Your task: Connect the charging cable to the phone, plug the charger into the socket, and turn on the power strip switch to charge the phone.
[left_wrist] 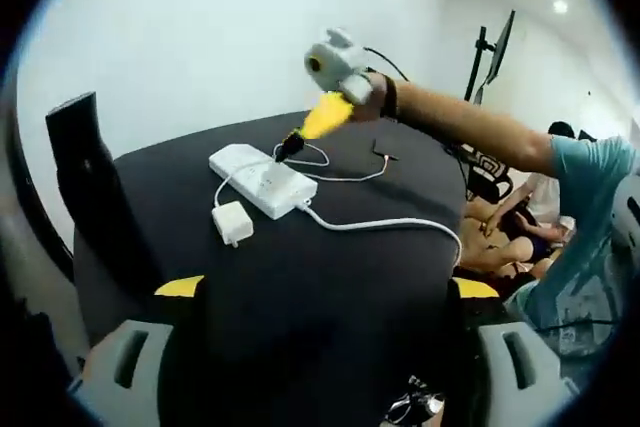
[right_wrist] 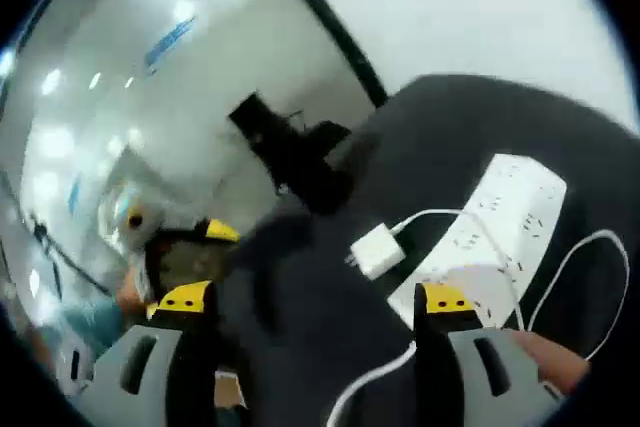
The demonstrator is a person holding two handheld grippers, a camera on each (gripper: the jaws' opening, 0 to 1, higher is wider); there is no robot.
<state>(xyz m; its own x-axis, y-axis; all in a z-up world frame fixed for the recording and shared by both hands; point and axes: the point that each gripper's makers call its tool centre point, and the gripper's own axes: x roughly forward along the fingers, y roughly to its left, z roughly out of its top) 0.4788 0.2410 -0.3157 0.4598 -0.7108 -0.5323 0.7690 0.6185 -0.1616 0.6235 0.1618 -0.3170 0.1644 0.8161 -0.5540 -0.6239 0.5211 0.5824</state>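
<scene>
In the left gripper view, the left gripper [left_wrist: 320, 322] stood with jaws spread wide and empty above the black table [left_wrist: 340, 277]. The power strip [left_wrist: 262, 180] lay there with the charger [left_wrist: 233, 222] beside it, unplugged. The right gripper [left_wrist: 290, 144], reaching in, touched the strip's far end; I could not tell its jaw state there.

In the right gripper view, the right gripper [right_wrist: 315, 312] had jaws parted, holding nothing, near the charger [right_wrist: 377, 251] and strip [right_wrist: 490, 237].
</scene>
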